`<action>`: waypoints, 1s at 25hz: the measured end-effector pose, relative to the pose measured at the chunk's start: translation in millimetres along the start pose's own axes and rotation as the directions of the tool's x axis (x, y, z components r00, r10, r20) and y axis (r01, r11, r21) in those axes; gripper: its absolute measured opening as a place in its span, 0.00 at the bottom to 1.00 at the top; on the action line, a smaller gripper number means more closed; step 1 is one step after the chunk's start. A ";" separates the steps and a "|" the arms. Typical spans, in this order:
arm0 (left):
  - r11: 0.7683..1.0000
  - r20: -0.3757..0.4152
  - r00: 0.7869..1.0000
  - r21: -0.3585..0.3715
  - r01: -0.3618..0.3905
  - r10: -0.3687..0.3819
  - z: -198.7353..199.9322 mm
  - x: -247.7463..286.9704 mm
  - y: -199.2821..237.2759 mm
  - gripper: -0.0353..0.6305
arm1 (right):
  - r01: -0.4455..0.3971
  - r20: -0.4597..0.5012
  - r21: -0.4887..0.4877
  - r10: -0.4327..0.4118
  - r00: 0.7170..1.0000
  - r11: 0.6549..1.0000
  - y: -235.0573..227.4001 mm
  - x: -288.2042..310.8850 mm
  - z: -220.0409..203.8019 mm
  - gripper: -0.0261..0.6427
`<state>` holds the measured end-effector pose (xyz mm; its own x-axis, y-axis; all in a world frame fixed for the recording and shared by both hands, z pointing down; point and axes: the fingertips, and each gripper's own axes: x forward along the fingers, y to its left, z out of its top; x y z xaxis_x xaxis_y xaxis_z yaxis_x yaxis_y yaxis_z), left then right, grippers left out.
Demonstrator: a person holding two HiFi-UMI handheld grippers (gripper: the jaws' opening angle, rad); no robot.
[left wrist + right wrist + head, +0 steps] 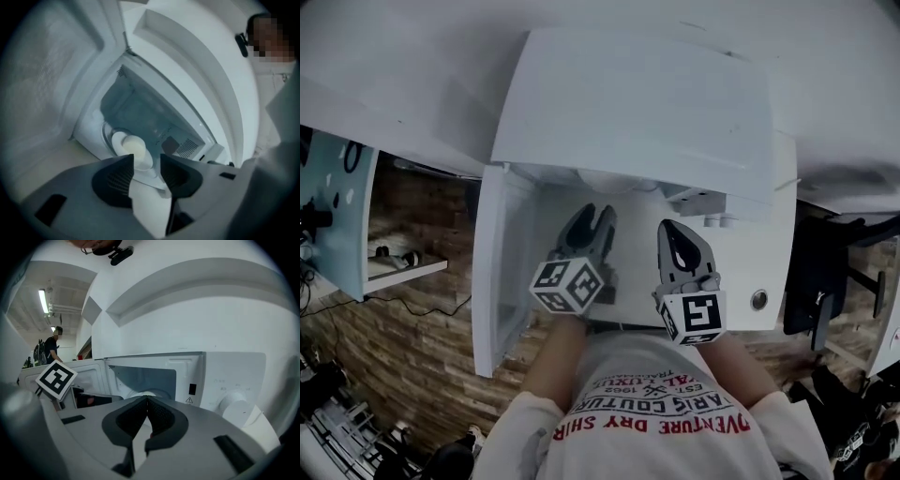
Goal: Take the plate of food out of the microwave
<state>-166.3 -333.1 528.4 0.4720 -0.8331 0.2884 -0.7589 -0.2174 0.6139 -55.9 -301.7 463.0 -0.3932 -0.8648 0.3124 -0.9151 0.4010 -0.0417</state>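
The white microwave [628, 122] stands with its door [492, 272] swung open to the left. In the left gripper view, a white plate [140, 161] with a pale lump of food [132, 146] sits on the turntable inside the cavity [140, 112]. My left gripper [146, 159] is open just in front of the plate, its jaws apart with nothing pressed between them. From the head view the left gripper [592, 214] reaches into the opening. My right gripper [670, 228] hangs beside it, shut and empty; its own view has the right gripper [147, 398] facing the cavity [145, 376].
The control panel with its round knob [233, 405] is right of the cavity. A teal shelf unit [337, 216] stands to the left and a black chair [825, 272] to the right, on a wood floor. A person [50, 350] stands far off.
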 end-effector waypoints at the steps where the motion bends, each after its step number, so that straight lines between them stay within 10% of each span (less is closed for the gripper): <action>1: 0.998 0.005 1.000 -0.057 -0.007 0.008 -1.1 5.1 7.1 0.29 | -0.003 -0.007 -0.004 0.003 1.000 1.000 -0.3 3.3 -2.5 0.06; 6: 0.952 -0.016 0.999 -0.302 -0.054 0.051 -14.4 29.8 37.9 0.30 | -0.019 -0.037 -0.017 0.018 0.999 1.000 -2.2 13.6 -13.8 0.06; 12: 0.805 0.034 0.999 -0.593 0.002 0.023 -18.6 49.1 49.5 0.30 | -0.039 -0.067 -0.033 0.037 0.997 0.999 -6.1 19.8 -21.3 0.06; 25: 0.730 0.029 0.999 -0.682 0.048 -0.038 -22.3 56.0 43.6 0.09 | -0.058 -0.093 -0.036 0.054 0.994 0.998 -6.9 20.5 -28.5 0.06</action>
<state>-162.9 -377.9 587.7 0.4869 -0.8389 0.2432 -0.2253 0.1484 0.9629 -55.1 -313.6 496.8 -0.4320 -0.8098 0.3970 -0.8871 0.4609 -0.0250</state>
